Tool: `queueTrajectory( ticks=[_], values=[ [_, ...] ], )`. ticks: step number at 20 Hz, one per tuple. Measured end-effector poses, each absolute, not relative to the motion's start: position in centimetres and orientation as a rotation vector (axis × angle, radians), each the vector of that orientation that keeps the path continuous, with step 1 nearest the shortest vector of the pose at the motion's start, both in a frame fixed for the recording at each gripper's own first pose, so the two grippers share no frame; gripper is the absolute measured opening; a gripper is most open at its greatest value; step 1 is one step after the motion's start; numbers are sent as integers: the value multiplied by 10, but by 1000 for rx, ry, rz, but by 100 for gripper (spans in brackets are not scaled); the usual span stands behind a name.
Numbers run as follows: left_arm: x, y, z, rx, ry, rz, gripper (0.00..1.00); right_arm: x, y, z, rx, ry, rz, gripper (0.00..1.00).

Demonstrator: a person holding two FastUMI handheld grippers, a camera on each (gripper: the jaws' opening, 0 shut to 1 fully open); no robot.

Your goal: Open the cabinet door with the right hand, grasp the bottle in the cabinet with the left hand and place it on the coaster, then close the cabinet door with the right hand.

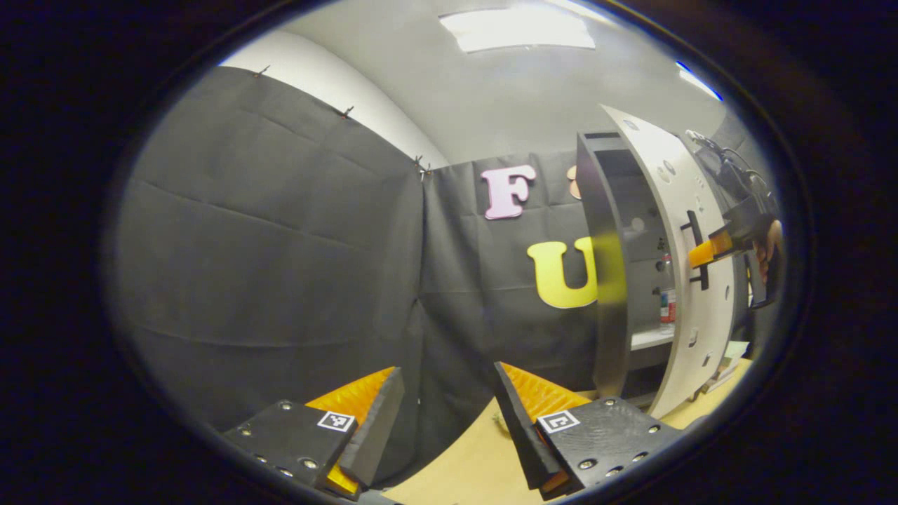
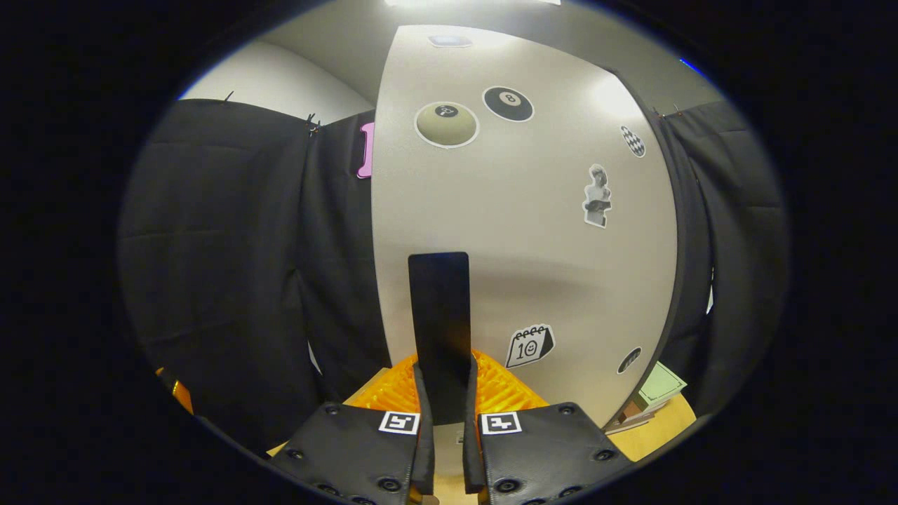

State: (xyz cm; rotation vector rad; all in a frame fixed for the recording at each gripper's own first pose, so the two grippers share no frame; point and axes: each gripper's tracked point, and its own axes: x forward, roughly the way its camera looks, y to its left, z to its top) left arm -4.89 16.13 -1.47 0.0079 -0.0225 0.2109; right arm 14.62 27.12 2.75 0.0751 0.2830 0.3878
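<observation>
In the left gripper view a grey cabinet (image 1: 609, 280) stands at the right with its pale door (image 1: 691, 266) swung partly out. A small bottle (image 1: 667, 301) with a red label stands on a shelf inside. My left gripper (image 1: 449, 393) hovers open over the wooden table, well to the left of the cabinet, holding nothing. The right gripper (image 1: 701, 254) grips the door's dark handle (image 1: 697, 249), a hand behind it. In the right gripper view my right gripper (image 2: 446, 372) is shut on the black handle (image 2: 440, 315) of the sticker-covered door (image 2: 547, 231).
The light wooden table (image 1: 477, 463) runs under both grippers. Papers and a green card (image 2: 659, 389) lie on the table at the door's lower right. Black cloth walls close the booth on the left and behind.
</observation>
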Motion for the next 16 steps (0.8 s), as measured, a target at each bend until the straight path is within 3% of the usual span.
queueTrajectory(
  ticks=[16],
  values=[
    [-75, -28, 12, -19, -34, -9, 77, 97, 183, 36, 73, 321, 491, 18]
  ],
)
